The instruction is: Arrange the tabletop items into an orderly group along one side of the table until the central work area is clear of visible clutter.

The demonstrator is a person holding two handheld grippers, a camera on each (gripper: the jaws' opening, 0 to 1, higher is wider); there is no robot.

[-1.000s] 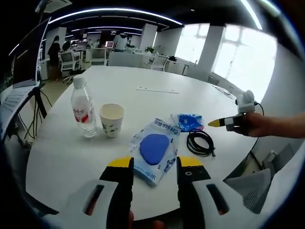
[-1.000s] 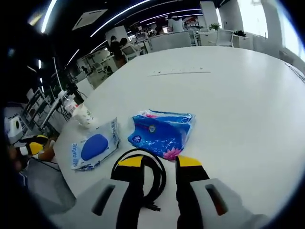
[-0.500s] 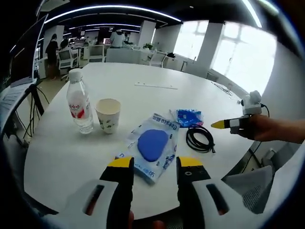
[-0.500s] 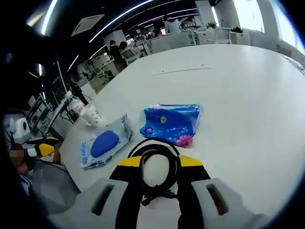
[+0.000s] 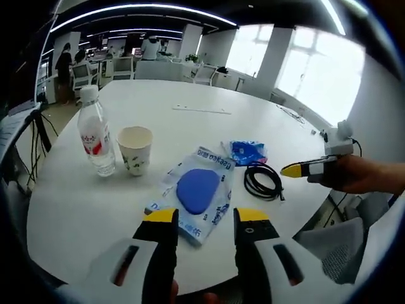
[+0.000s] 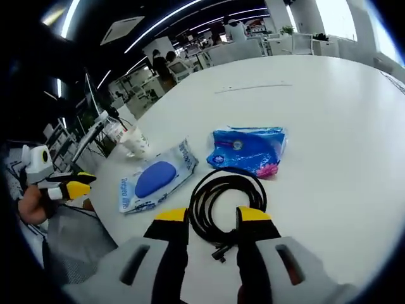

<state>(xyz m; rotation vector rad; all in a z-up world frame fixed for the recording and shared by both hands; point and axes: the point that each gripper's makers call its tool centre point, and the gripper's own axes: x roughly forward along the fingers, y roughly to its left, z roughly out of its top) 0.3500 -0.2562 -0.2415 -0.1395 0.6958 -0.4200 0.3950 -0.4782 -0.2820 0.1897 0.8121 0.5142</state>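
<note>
1. Since a second ago, the right gripper [image 6: 213,216] has drawn back off the black cable coil [image 6: 226,204], jaws apart and empty, the coil lying just beyond them on the white table [image 6: 329,126].
2. White pouch [image 5: 197,194] at 12 o'clock of the left gripper [image 5: 205,217], jaws apart: soft, light; pinch an edge. Lettering unreadable.
3. Water bottle [image 5: 95,139], 10 o'clock: heavier, red label.
4. Paper cup [image 5: 135,150]: crushable.
5. Blue packet [image 6: 248,150]: soft.

white pouch [image 5: 197,195]: blue lettering along its edge, too blurred for me to read | bottle [image 5: 94,137]: red label, print illegible | blue packet [image 6: 249,149]: no words I can make out
</note>
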